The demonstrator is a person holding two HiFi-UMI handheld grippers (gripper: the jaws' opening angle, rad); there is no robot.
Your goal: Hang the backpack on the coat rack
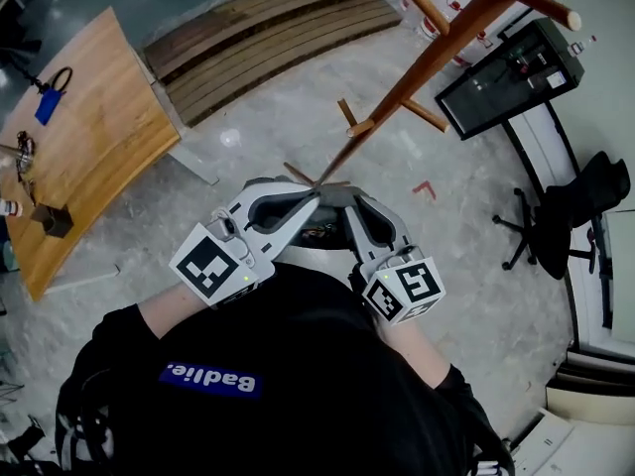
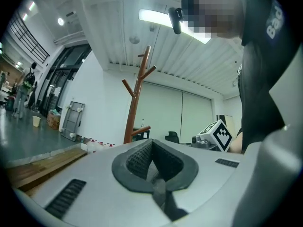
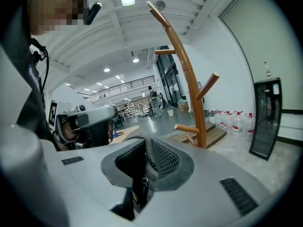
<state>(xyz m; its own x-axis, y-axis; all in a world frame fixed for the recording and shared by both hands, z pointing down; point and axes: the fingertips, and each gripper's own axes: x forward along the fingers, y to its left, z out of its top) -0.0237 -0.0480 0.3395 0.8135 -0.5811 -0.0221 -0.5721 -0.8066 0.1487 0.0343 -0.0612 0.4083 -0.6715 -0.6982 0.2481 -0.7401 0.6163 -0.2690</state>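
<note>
The wooden coat rack stands just ahead of me, its pegs sticking out; it also rises in the left gripper view and the right gripper view. Both grippers are held close together in front of my chest, tips almost touching. My left gripper is shut on a grey strap. My right gripper is shut on a dark strap with a small metal ring. Only a dark patch of the backpack shows under the grippers; the rest is hidden.
A wooden table with small items stands at the left. A slatted wooden platform lies behind the rack. A black cabinet and an office chair stand at the right. Water bottles line the wall.
</note>
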